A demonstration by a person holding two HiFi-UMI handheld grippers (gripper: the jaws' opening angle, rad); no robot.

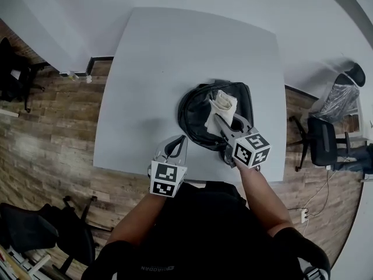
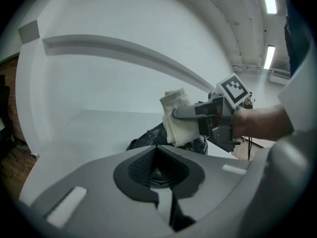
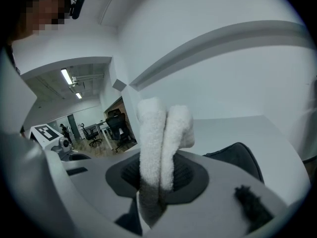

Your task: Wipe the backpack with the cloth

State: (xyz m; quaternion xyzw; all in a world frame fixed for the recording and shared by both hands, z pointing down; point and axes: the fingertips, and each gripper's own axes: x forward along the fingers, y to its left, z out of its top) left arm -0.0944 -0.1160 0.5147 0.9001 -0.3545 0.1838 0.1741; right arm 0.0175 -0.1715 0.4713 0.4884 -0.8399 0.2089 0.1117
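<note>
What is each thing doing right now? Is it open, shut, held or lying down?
backpack: lying on the table.
cloth: bunched up, pinched in the right gripper, over the backpack.
right gripper: shut on the cloth.
left gripper: shut, empty, near the table's front edge.

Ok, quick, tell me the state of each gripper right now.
Left gripper: closed, holding nothing.
Right gripper: closed on the white cloth.

Table [image 1: 175, 51] far and left part bare, open passage; backpack [image 1: 195, 112] blocks near-right; office chair [image 1: 320, 142] beside right edge.
</note>
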